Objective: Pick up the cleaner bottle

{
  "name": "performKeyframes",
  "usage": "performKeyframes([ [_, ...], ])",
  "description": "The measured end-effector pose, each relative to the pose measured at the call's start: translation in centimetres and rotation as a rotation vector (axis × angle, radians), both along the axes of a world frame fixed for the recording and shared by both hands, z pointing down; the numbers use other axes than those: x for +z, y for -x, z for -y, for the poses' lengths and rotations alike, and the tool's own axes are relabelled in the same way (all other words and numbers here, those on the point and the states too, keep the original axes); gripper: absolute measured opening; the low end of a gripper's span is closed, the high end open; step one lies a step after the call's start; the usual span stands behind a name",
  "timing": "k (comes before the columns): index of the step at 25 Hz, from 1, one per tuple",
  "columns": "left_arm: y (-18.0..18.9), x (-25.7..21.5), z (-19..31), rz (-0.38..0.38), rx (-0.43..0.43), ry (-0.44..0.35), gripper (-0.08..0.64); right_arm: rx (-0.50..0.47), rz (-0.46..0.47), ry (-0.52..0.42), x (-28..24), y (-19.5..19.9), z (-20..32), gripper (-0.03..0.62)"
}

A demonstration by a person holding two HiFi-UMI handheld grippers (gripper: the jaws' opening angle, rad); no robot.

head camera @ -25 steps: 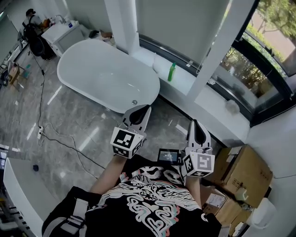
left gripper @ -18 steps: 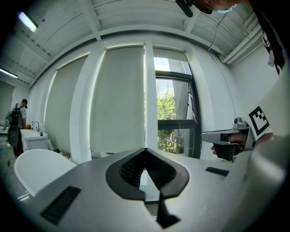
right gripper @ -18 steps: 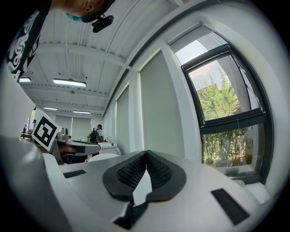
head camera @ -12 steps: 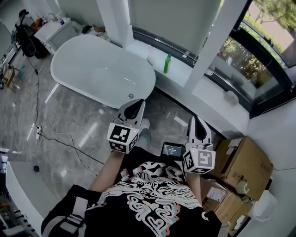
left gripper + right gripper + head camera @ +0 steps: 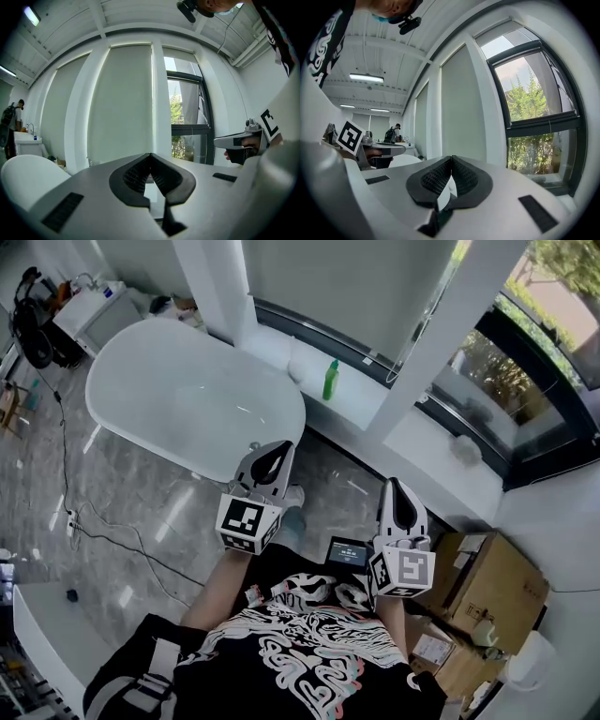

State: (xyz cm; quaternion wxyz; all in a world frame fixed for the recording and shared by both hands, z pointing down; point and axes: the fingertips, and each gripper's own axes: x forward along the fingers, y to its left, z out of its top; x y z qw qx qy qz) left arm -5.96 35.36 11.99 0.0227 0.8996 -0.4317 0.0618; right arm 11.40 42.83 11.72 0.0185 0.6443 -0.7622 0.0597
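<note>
both the left hand-held gripper and the right hand-held gripper are closed tight on nothing. over the last second they have come forward with the person toward the window, so the approach looks under way, with no reach begun. the green cleaner bottle stands upright on the white window ledge past the bathtub, well apart from both, ahead and roughly between them.

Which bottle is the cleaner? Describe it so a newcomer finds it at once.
Start at the white oval bathtub. Behind it a white window ledge runs along the wall; the cleaner bottle stands upright there. It is the only green thing on the ledge; everything beside it is white.
</note>
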Motion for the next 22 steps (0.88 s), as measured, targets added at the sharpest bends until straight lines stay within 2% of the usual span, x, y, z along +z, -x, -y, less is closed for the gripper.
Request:
performKeyframes([
  [13, -1.0, -2.4, 23.0, 0.004, 0.033, -0.040, 0.015, 0.017, -0.023, 0.000, -1.0, -0.1, 22.7, 0.028],
  [17, -1.5, -2.2, 29.1, 0.009, 0.052, -0.056, 0.015, 0.026, -0.035, -0.004, -0.6, -0.5, 28.9, 0.028],
  [22, -1.6, -0.7, 34.6, 0.020, 0.058, -0.031, 0.015, 0.031, -0.059, 0.014, 0.6, -0.5, 35.0, 0.028],
])
